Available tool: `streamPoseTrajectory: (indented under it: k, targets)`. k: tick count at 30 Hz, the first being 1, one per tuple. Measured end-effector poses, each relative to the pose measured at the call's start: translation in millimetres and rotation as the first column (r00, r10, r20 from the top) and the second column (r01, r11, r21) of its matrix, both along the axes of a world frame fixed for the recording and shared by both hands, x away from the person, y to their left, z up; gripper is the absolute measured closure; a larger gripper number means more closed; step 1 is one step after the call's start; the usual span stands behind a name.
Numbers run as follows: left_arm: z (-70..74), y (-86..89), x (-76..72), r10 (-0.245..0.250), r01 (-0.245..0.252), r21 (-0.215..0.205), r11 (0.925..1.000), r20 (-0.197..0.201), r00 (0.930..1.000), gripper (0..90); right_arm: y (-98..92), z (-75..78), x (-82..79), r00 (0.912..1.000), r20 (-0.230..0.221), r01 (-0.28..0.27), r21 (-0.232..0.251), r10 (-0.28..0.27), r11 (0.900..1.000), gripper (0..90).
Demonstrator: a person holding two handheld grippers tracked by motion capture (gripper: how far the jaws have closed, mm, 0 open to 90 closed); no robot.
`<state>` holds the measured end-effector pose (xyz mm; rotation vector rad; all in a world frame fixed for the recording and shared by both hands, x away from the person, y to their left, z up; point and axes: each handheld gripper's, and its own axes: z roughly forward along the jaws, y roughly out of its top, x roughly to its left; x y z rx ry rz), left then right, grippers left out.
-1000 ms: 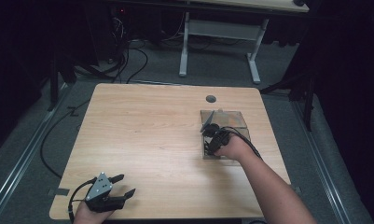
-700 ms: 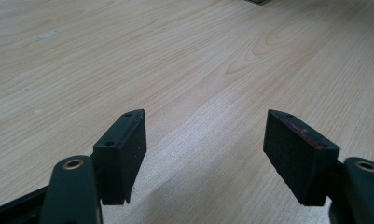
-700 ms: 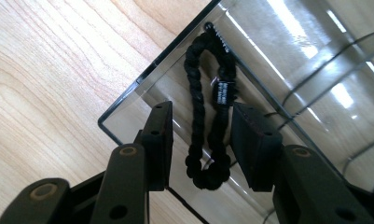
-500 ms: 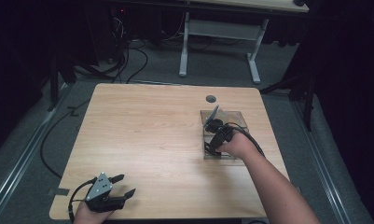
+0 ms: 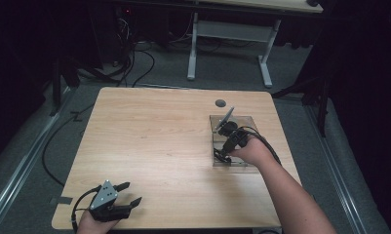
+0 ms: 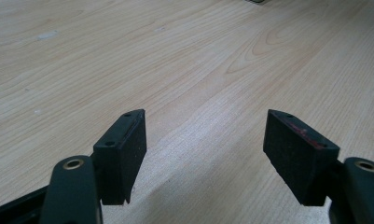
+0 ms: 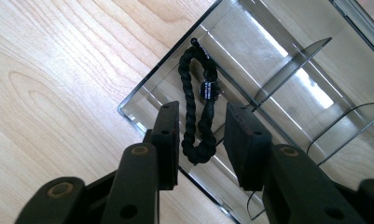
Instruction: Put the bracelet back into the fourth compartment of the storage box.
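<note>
Light wooden table top (image 5: 154,146) across the frame's middle, small round dark hole (image 5: 221,103) near its upper edge, white metal desk frame (image 5: 229,34) at upper centre, black cables (image 5: 134,58) on grey floor (image 5: 32,146) upper left

Bracelet (image 7: 197,114) in near corner compartment of tray (image 5: 249,122); tray on table (image 5: 154,141), right half.

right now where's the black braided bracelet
In the right gripper view the black braided bracelet lies in the corner compartment of the clear divided tray, its lower loop between the right hand-held gripper's jaws, on the table's right side.
</note>
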<state>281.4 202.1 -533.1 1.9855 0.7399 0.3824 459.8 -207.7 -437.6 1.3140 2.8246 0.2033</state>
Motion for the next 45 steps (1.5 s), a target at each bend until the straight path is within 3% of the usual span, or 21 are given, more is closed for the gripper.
streamPoseTrajectory:
  k: [6,11,13,26,30,32,33,35,39,42,45]
  targets:
    - [0.0,-0.1,0.0,0.0,0.0,0.0,1.0,0.0,1.0,30.6,-4.6,2.3,-7.2,0.9996,0.012,0.025,0.025,-0.025,0.999,72.4]
    - [0.0,-0.1,-0.1,0.001,-0.001,0.0,1.0,0.001,1.0,30.6,-9.9,2.2,-13.5,0.9986,0.05,0.013,0.062,-0.016,0.998,78.0]
    - [0.0,-0.1,-0.1,0.001,-0.001,0.0,1.0,0.0,1.0,30.6,-10.6,2.5,-17.5,0.9975,0.06,0.033,0.075,-0.038,0.997,79.8]
    - [0.2,0.4,-0.3,0.005,-0.005,-0.002,1.0,0.001,1.0,30.6,-17.6,2.5,-37.7,0.9877,0.145,0.034,0.163,-0.058,0.986,80.8]
    - [0.1,0.3,-0.3,0.005,-0.005,-0.002,1.0,0.001,1.0,30.6,-15.4,2.6,-46.1,0.9799,0.192,0.021,0.167,-0.053,0.986,79.4]
    - [0.1,0.4,-0.3,0.005,-0.005,-0.002,1.0,0.001,1.0,30.6,-16.5,3.4,-49.9,0.9755,0.206,0.032,0.207,-0.076,0.978,79.4]
    - [0.1,0.3,-0.3,0.005,-0.005,-0.003,1.0,0.001,1.0,30.6,-15.7,2.4,-53.8,0.9703,0.233,0.019,0.194,-0.065,0.981,79.3]
    - [0.1,0.4,-0.2,0.005,-0.005,-0.001,1.0,0.001,1.0,30.6,-15.3,2.6,-55.4,0.9687,0.238,0.023,0.194,-0.07,0.981,78.9]
    - [0.1,0.3,-0.2,0.006,-0.006,-0.003,1.0,0.001,1.0,30.6,-16.4,2.7,-63.9,0.9577,0.273,0.023,0.242,-0.091,0.97,77.7]
    - [0.1,0.4,-0.1,0.006,-0.006,-0.003,1.0,0.0,1.0,30.6,-14.5,0.4,-71.4,0.9498,0.303,0.008,0.23,-0.08,0.973,76.0]
    - [0.1,0.4,-0.1,0.006,-0.006,-0.002,1.0,0.0,1.0,30.6,-15.4,-4.2,-80.7,0.942,0.321,0.005,0.276,-0.098,0.961,73.5]
